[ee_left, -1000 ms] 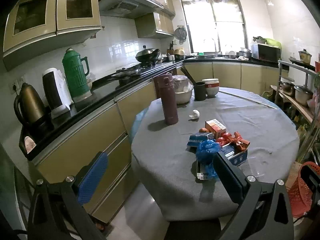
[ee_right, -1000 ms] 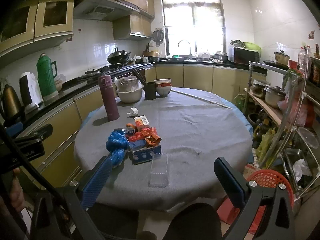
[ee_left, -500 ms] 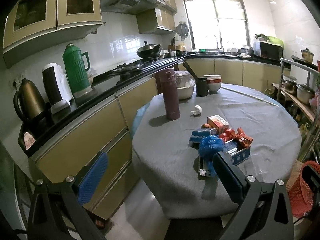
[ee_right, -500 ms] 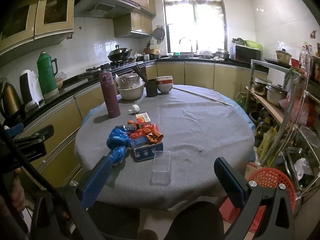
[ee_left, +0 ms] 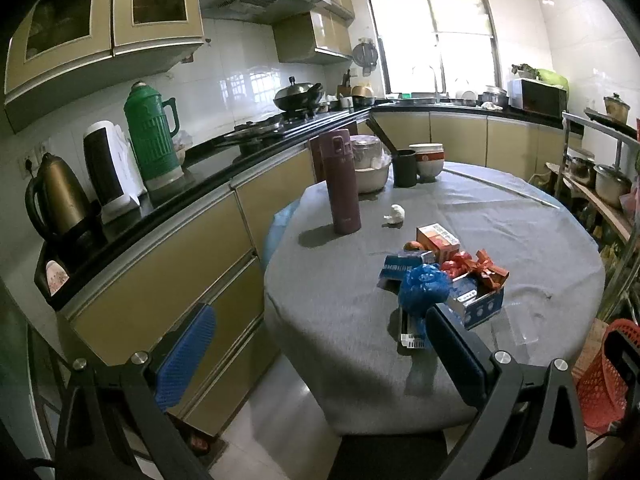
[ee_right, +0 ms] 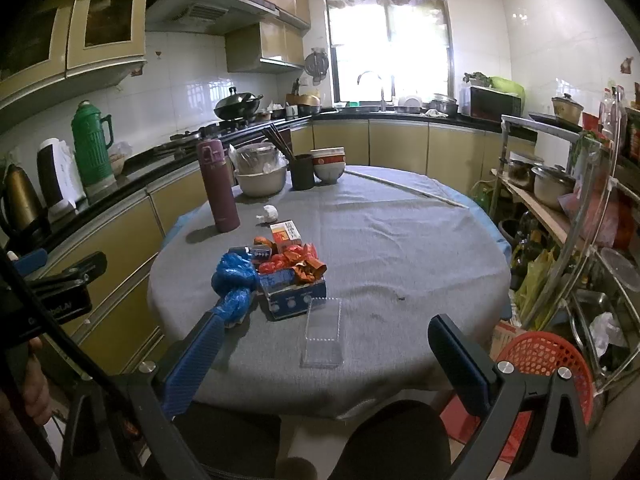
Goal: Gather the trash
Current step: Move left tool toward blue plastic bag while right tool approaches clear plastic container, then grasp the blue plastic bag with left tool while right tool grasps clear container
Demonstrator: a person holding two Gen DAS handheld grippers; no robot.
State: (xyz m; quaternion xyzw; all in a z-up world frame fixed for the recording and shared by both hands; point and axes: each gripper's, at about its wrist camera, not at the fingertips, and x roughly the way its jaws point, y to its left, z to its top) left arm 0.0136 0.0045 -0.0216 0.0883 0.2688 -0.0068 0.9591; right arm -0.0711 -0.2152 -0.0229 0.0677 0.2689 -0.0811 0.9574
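A pile of trash lies on the round grey-clothed table (ee_right: pixel 400 248): a crumpled blue plastic bag (ee_right: pixel 234 278), a blue carton (ee_right: pixel 296 296) holding red-orange wrappers (ee_right: pixel 296 266), an orange box (ee_right: pixel 285 232), a clear plastic tray (ee_right: pixel 323 338) and a white crumpled scrap (ee_right: pixel 267 213). In the left wrist view the bag (ee_left: pixel 424 286), carton (ee_left: pixel 478 300) and orange box (ee_left: pixel 438 238) show too. My left gripper (ee_left: pixel 320 356) is open and empty, short of the table's near-left edge. My right gripper (ee_right: pixel 324 356) is open and empty, just in front of the clear tray.
A red mesh basket (ee_right: pixel 548 360) stands on the floor right of the table. A maroon flask (ee_right: pixel 218 186), metal bowl (ee_right: pixel 262 182), black cup (ee_right: pixel 302 172) and stacked bowls (ee_right: pixel 329 164) sit at the table's far side. Counter at left, metal rack (ee_right: pixel 580 216) at right.
Both grippers have drifted slightly, so the table sits a little lower and nearer in each view. Nothing on the table has moved; both grippers stay open.
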